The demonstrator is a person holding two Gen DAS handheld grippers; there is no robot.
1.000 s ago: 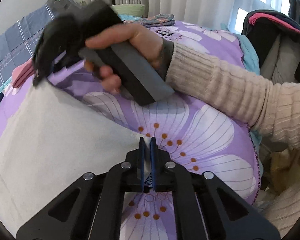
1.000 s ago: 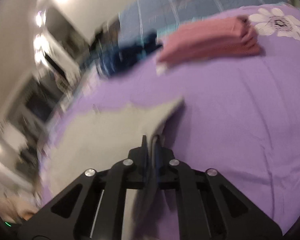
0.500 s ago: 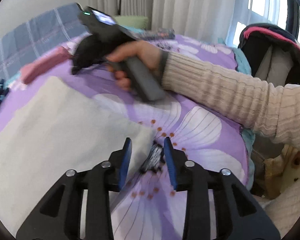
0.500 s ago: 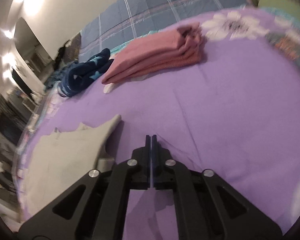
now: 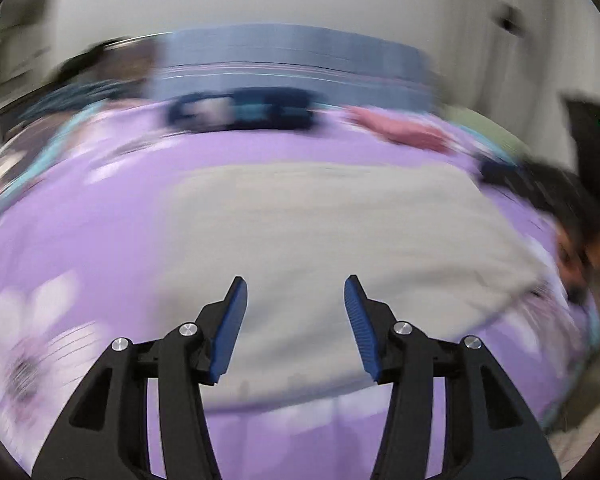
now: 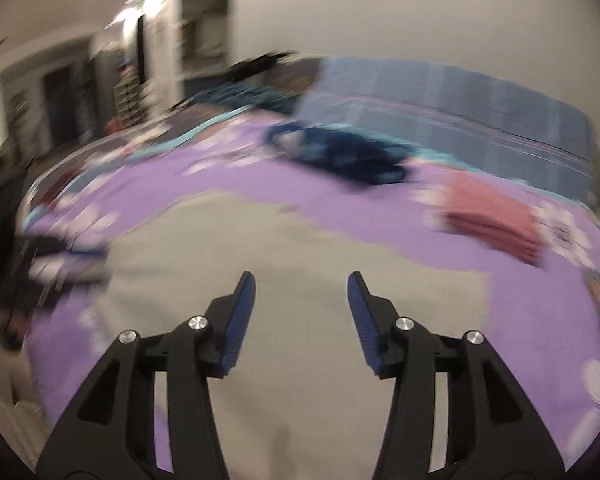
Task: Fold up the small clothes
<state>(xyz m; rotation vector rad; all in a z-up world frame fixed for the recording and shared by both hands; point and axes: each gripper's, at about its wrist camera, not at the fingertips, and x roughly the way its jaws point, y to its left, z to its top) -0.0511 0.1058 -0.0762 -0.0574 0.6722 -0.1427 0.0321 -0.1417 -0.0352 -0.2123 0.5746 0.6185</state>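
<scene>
- Both wrist views are smeared by motion blur; I note only what I can make out.
- Left gripper (image 5: pixel 295 312): blue-padded jaws stand apart, having just been opening; nothing between them. The pale grey-beige cloth garment (image 5: pixel 320 240) lies spread below and beyond the tips, not pinched.
- Right gripper (image 6: pixel 301 308): jaws likewise apart, just opened, nothing between the pads. The same garment (image 6: pixel 300 248) lies flat under it.
- The garment rests on the purple bedspread with white flower print (image 5: pixel 80 240), roughly in the middle of the bed, its near edge towards both cameras.
- Beyond the garment, near the blue checked bedding (image 6: pixel 440 108): a dark navy crumpled piece of clothing (image 6: pixel 340 152) and a folded pink stack (image 6: pixel 496 220), well apart from the garment.
- At the right edge of the left view a dark shape (image 5: pixel 564 196) overlaps the bedspread; probably the other gripper with a hand, but it is too blurred for me to say.
</scene>
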